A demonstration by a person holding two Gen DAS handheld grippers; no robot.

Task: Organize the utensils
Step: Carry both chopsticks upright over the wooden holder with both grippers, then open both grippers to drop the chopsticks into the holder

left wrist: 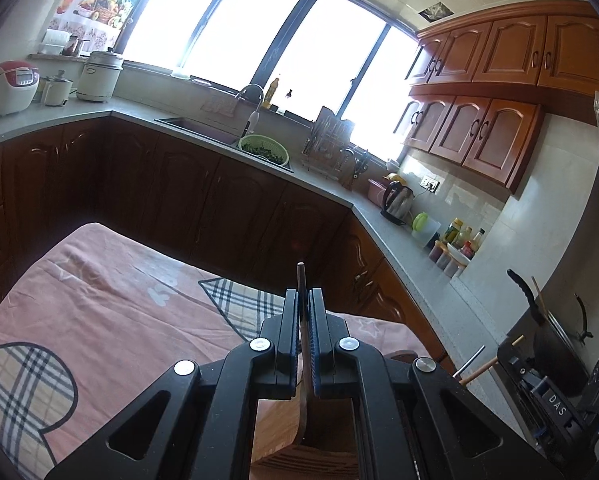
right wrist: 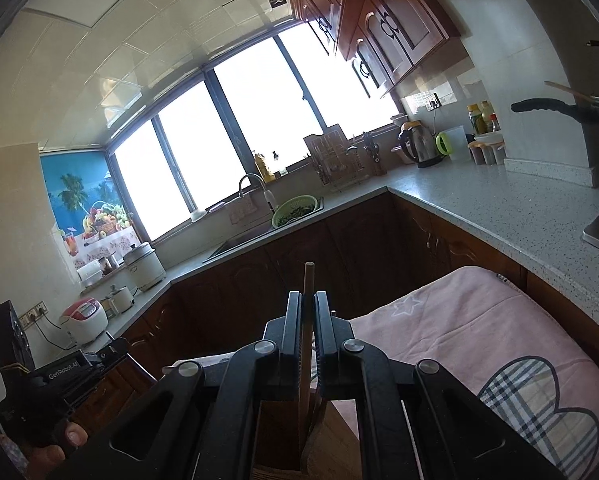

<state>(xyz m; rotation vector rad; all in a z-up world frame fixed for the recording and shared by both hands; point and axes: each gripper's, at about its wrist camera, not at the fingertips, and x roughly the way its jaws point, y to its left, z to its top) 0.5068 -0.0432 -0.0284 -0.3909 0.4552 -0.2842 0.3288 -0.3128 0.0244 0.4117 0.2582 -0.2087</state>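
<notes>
My left gripper [left wrist: 303, 300] is shut on a thin dark metal utensil handle [left wrist: 301, 276] that sticks up past its fingertips. My right gripper [right wrist: 308, 300] is shut on a slim wooden utensil handle [right wrist: 309, 276], also pointing up. Under each pair of fingers lies a brown wooden holder [left wrist: 283, 436] [right wrist: 275, 432], mostly hidden by the gripper frames. The lower ends of both utensils are hidden. Both grippers hang over a table draped in a pink cloth [left wrist: 111, 300] [right wrist: 459, 320] with plaid patches. A person's hand [right wrist: 55, 448] grips the left unit's black body [right wrist: 51, 384].
Dark cabinets and a grey L-shaped counter [right wrist: 499, 208] ring the table. On the counter are a sink with a green colander [left wrist: 263, 148], a dish rack [left wrist: 331, 140], a kettle [left wrist: 397, 200], bottles [left wrist: 463, 240] and a rice cooker [left wrist: 11, 86]. A black pan handle [left wrist: 523, 292] juts out at right.
</notes>
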